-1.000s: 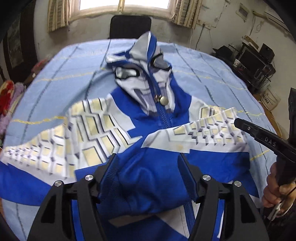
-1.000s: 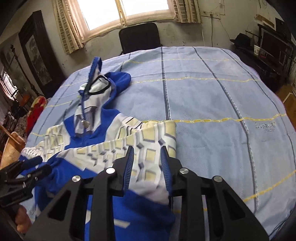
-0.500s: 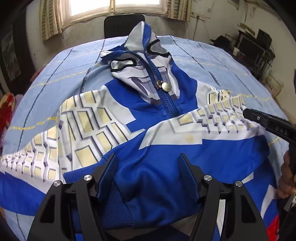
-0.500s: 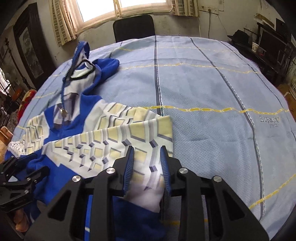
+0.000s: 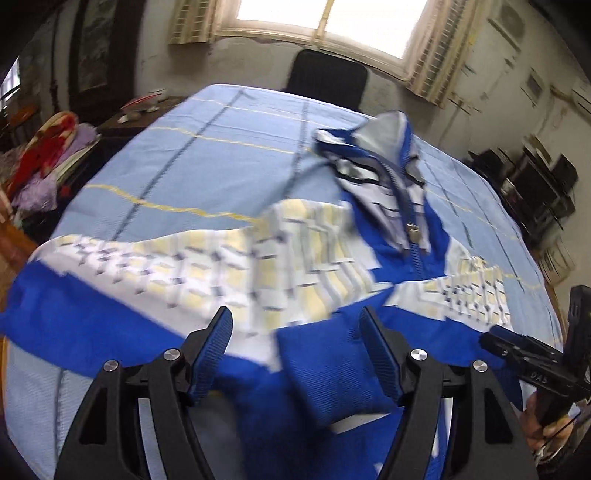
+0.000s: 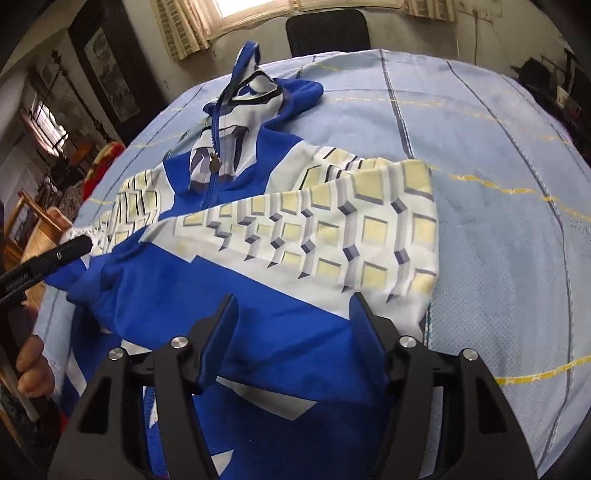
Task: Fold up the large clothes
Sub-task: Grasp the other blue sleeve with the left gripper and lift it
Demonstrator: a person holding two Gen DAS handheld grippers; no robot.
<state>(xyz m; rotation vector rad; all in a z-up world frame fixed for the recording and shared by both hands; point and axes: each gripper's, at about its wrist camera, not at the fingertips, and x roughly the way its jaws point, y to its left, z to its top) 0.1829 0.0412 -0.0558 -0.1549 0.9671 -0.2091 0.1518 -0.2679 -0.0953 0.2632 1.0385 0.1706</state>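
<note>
The blue hooded jacket [image 6: 280, 295] lies spread on the light blue sheet [image 6: 498, 177], hood toward the far chair [image 6: 327, 31], one patterned sleeve [image 6: 332, 229] folded across its chest. It looks soft, light and slippery, best taken at cuffs or hem. The right gripper [image 6: 291, 325] has just been opening, its fingers apart over the sleeve. The left gripper [image 5: 297, 354] fingers stand apart around the ribbed cuff [image 5: 328, 369], not pinching it.

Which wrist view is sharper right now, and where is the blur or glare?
Right wrist view: crisp on the blue-and-white zip hooded jacket; window overexposed at the top. Left wrist view: motion-smeared, worst on the cream block-patterned sleeve; bright window blown out. Both bend the light blue striped bedsheet at the edges.
</note>
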